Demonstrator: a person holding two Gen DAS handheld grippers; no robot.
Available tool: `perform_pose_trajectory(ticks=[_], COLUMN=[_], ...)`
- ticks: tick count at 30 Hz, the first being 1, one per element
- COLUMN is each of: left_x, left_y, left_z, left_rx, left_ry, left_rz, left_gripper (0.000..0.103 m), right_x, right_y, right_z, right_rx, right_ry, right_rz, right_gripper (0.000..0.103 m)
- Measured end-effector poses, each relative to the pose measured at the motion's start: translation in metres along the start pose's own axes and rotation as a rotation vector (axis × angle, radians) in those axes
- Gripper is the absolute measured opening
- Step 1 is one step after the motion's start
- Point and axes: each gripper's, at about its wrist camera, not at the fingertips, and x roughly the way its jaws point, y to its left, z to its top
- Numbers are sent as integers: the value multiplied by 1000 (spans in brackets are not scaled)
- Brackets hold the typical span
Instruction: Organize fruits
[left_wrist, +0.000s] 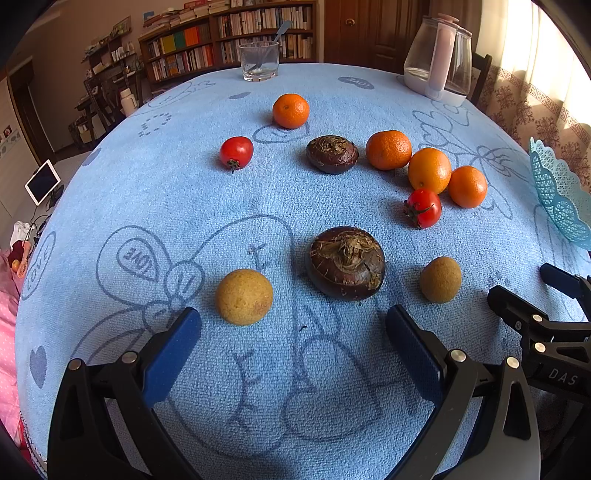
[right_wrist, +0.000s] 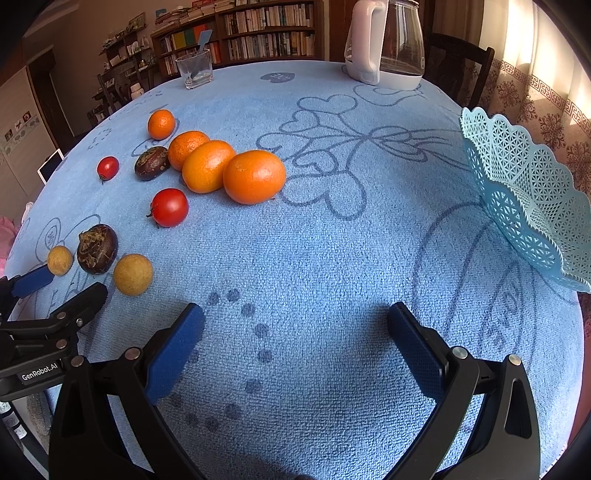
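Fruits lie loose on the blue tablecloth (left_wrist: 184, 192). In the left wrist view a dark water chestnut (left_wrist: 345, 263) sits between two tan longans (left_wrist: 244, 296) (left_wrist: 440, 279). Beyond them lie two red tomatoes (left_wrist: 236, 152) (left_wrist: 424, 208), another chestnut (left_wrist: 331, 153) and several oranges (left_wrist: 429, 170). My left gripper (left_wrist: 293, 328) is open and empty, just short of the near chestnut. My right gripper (right_wrist: 295, 325) is open and empty over bare cloth, with the oranges (right_wrist: 254, 176) to its far left. The light blue lattice basket (right_wrist: 524, 192) stands at the right.
A glass with a spoon (left_wrist: 259, 61) and a glass kettle (left_wrist: 439, 59) stand at the table's far edge. Bookshelves, a chair and a curtain lie beyond. The right gripper's body (left_wrist: 546, 328) shows at the left view's right edge.
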Motion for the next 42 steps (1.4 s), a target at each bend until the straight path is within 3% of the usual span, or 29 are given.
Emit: perform_pose_trajectory(ticks=[11, 17, 25, 30, 36, 42], left_x=[-7, -21, -34, -44, -58, -64], left_y=[4, 12, 10, 12, 16, 17], left_z=[2, 1, 1, 2, 2, 2], left_rx=[-17, -51, -40, -35, -37, -29], left_ry=[-20, -84, -157, -196, -258, -285], left_rz=[-24, -55, 10, 59, 117, 140], left_gripper=[98, 98, 98, 98, 98, 98], right_x=[1, 1, -8, -30, -56, -66], right_y=[1, 0, -8, -6, -7, -6], right_z=[1, 1, 1, 1, 4, 7], right_rx=[-28, -28, 8, -4, -4, 0], right_ry=[20, 22, -2, -81, -245, -269], right_rz=[0, 11, 78, 127, 211, 239], right_gripper=[101, 101, 101, 101, 101, 101])
